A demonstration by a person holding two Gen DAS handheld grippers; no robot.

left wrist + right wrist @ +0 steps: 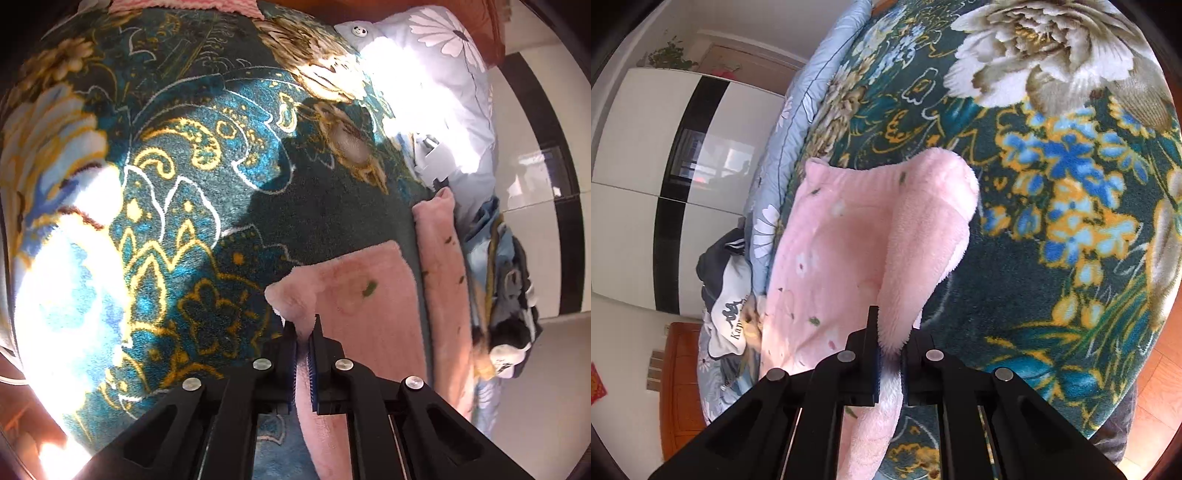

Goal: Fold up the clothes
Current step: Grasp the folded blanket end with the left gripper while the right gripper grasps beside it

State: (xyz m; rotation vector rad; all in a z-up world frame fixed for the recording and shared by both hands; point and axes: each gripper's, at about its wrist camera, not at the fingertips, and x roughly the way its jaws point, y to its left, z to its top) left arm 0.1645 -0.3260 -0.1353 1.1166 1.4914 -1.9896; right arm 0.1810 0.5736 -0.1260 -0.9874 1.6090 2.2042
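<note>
A pink fleece garment (362, 288) with small flower prints lies on a dark green floral blanket (192, 177). My left gripper (303, 328) is shut on one edge of the pink garment. In the right wrist view the same pink garment (827, 251) is partly lifted, a fold of it hanging from my right gripper (890, 332), which is shut on its fluffy edge. The garment's waistband end (871, 173) rests farther away on the blanket (1052, 221).
A light blue flowered quilt (454, 81) lies along the bed's far side, also in the right wrist view (783, 155). Dark and white clothes (727, 295) are piled beside it. A white wardrobe with a black stripe (665, 177) stands beyond. Wooden floor (1160, 376) shows at right.
</note>
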